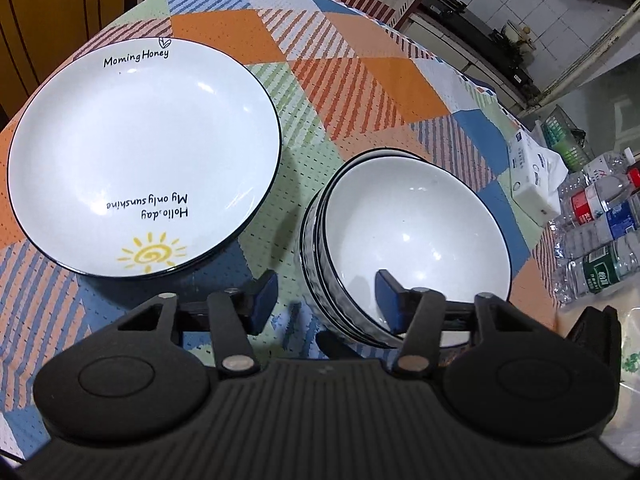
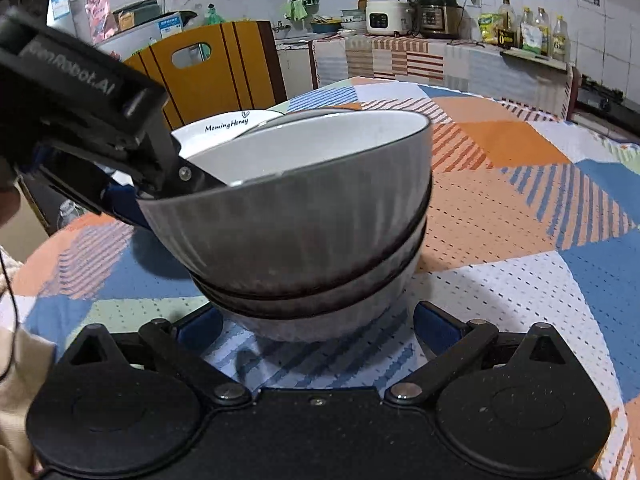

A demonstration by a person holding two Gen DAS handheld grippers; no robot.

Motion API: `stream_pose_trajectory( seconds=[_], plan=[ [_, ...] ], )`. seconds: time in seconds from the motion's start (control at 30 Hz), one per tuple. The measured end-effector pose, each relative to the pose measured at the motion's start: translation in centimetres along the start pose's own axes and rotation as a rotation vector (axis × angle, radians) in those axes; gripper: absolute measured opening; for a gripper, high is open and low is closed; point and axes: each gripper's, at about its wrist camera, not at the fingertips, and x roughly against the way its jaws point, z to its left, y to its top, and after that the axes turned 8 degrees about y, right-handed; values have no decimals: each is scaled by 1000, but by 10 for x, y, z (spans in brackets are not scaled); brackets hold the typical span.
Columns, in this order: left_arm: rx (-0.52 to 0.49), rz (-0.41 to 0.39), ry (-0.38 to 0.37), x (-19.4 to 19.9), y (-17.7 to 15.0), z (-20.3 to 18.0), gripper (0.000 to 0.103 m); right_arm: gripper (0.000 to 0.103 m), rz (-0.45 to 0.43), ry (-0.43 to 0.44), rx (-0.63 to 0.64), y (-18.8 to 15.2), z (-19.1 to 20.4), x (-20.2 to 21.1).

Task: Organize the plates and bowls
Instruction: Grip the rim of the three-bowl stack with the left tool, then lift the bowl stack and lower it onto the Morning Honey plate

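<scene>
A stack of white-glazed ceramic bowls [image 1: 416,236] with dark ribbed outsides and black rims sits mouth-up on a round table's patchwork cloth [image 1: 360,80], just beside a pile of white plates [image 1: 140,152] printed "Morning Honey" and a yellow sun. The top bowl tilts in the stack. The left gripper [image 1: 326,300] straddles its near rim, one blue pad inside, one outside, jaws partly spread; contact cannot be told. The right gripper [image 2: 318,326] stands released, wide at the stack's base.
</scene>
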Motion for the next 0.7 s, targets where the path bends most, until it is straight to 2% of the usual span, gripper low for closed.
stream_pose_trajectory(
  seconds=[0.13, 0.3, 0.47, 0.7],
  plan=[
    [-11, 1, -12, -4, -1, -2, 38, 102, -17, -20, 37, 0, 3, -5],
    [-25, -21, 10, -9, -4, -4, 35, 102, -22, -39, 114, 4, 13, -5],
    [-26, -19, 7, -10, -4, -4, 35, 101, -29, -33, 111, 7, 12, -8],
    [-100, 7, 20, -5, -6, -10, 35, 100, -39, -53, 91, 3, 18, -5]
  ],
)
